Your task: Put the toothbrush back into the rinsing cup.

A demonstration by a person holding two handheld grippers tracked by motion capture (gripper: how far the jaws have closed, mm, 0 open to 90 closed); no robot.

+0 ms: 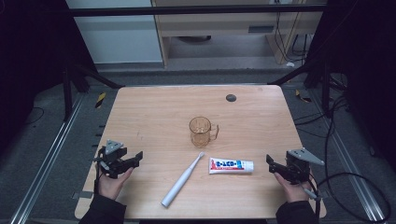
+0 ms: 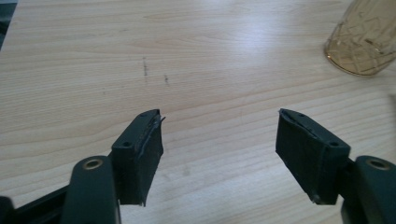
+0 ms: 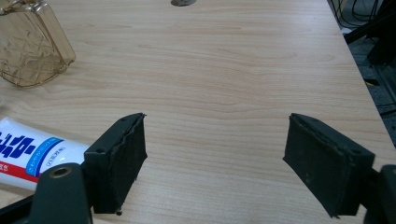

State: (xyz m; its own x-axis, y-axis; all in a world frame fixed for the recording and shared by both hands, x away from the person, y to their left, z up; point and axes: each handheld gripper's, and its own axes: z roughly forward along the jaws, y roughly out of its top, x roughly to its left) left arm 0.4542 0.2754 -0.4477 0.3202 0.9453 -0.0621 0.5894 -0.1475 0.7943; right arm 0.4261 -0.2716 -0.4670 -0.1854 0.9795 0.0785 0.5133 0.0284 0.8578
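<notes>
The white toothpaste tube [image 1: 231, 165] lies crosswise on the wooden table [image 1: 154, 112], just inward of the empty, wide-open right gripper [image 1: 271, 162]; the left gripper [image 1: 138, 156], equally wide, sits farther off.

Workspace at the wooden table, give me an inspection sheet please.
Surface: wooden table, a few faint marks.
Job's things: amber cup upright; electric toothbrush lying diagonally; toothpaste tube lying flat, beside the brush head.
Clutter: small dark disc near the far edge.
Grippers: left tongs open, holding nothing; right tongs open, holding nothing.
Cables: black cables on the floor at right.
Surroundings: dark frame, grey floor.
</notes>
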